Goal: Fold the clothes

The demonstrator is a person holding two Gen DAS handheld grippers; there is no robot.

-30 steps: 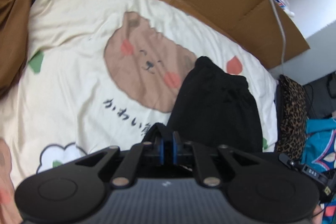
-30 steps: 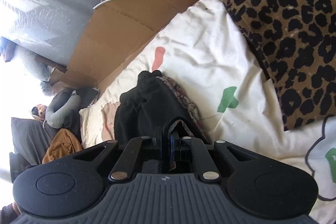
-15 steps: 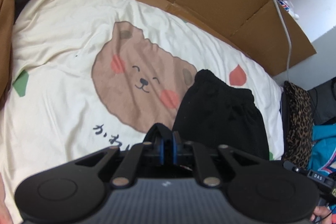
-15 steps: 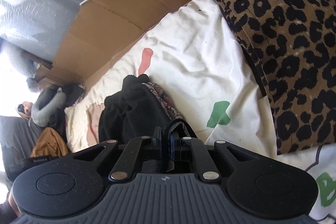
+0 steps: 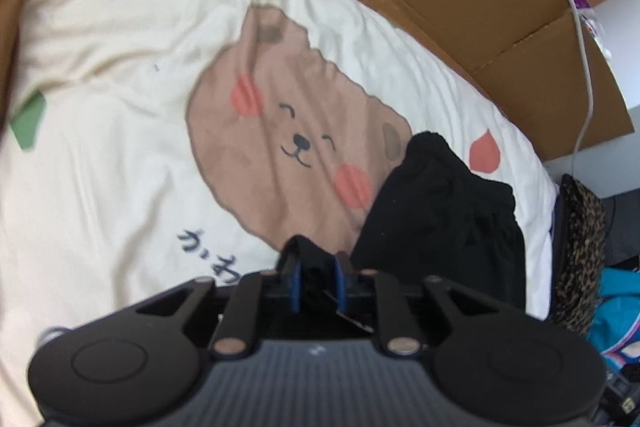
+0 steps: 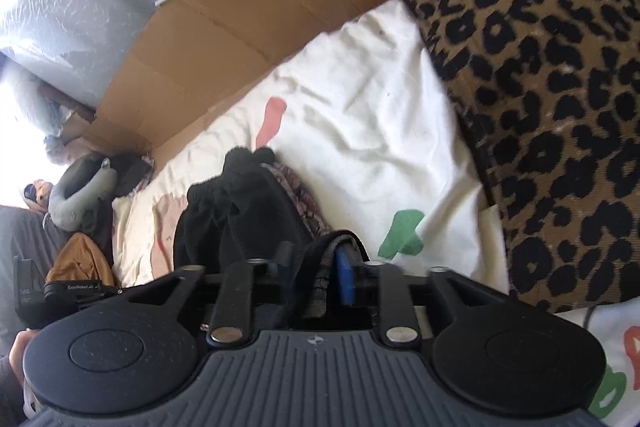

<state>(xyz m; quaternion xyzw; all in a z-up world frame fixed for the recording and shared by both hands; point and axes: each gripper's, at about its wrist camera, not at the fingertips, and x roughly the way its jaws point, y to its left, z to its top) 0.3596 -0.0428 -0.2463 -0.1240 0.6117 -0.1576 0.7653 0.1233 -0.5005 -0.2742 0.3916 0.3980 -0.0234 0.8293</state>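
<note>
The black garment (image 5: 440, 211) lay on the bed, on a cream bedsheet (image 5: 120, 147) printed with a brown bear face (image 5: 288, 139), its bulk to the right of the bear's cheek. In the left wrist view it read as a folded, near-rectangular dark mass with a gathered, ribbed edge at its far end; surface detail was lost in the uniform black and in motion blur. In the right wrist view the same garment (image 6: 240, 203) appeared bunched and raised, with a patterned lining or second fabric showing along its right side; which of the two could not be determined.

The left claw (image 5: 316, 279) had its jaws opening, with a black fold of the garment standing between the blue pads (image 5: 295, 283); the pads stood slightly off the cloth. The right claw (image 6: 316, 275) likewise had its jaws opening, a dark hem draped between them and one blue pad (image 6: 346, 279) clear of the fabric. The near edge of the garment was hidden behind both claw bodies.

A leopard-print cushion (image 6: 540, 87) lay just beside the sheet at the right. Cardboard (image 5: 460, 7) stood along the far side of the bed, with a white cable (image 5: 586, 67) across it. Items at the left edge of the right wrist view were overexposed and indistinct.
</note>
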